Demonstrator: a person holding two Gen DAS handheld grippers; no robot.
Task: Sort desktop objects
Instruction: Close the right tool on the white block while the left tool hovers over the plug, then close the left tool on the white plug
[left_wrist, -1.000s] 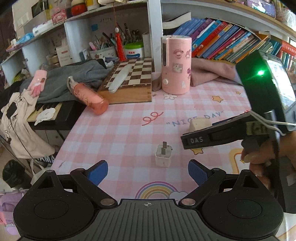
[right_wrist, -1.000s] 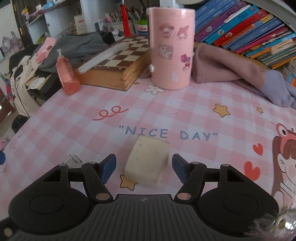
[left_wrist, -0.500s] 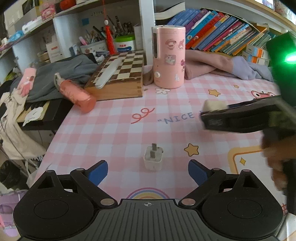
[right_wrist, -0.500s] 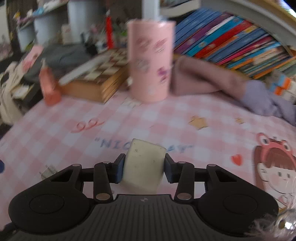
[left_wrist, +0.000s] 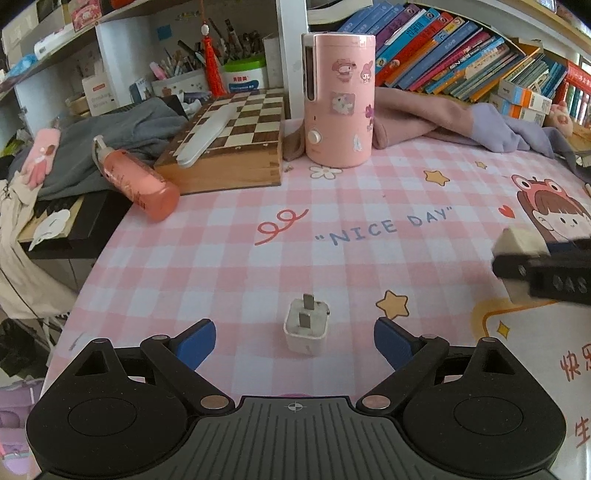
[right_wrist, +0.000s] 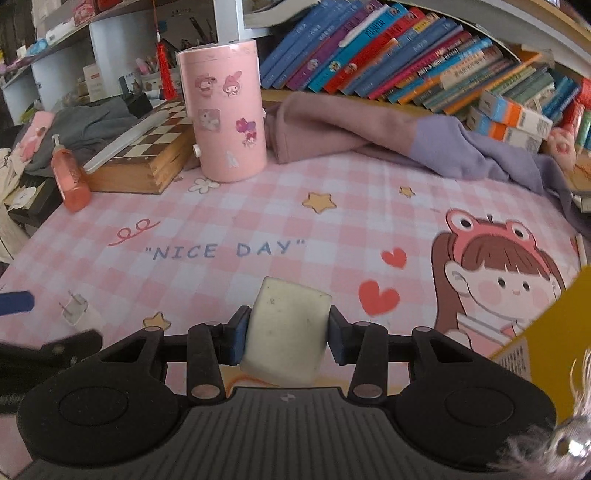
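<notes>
My right gripper (right_wrist: 286, 334) is shut on a cream-white eraser block (right_wrist: 286, 328) and holds it above the pink checked desk mat (right_wrist: 258, 221). In the left wrist view the block (left_wrist: 517, 240) shows at the right edge, held in the right gripper's fingers (left_wrist: 546, 271). My left gripper (left_wrist: 294, 338) is open, its blue pads on either side of a white plug charger (left_wrist: 306, 328) that lies prongs-up on the mat. The charger also shows in the right wrist view (right_wrist: 75, 306) at the left.
A pink sticker-covered canister (left_wrist: 338, 99), a wooden chessboard box (left_wrist: 232, 140) and a lying pink pump bottle (left_wrist: 136, 181) stand at the back. Pink and purple cloth (right_wrist: 388, 133) lies under a row of books (right_wrist: 388, 55). A yellow box (right_wrist: 546, 332) is at the right.
My right gripper closed on the eraser block, lifted it and carried it to the right. My left gripper stayed open around the charger.
</notes>
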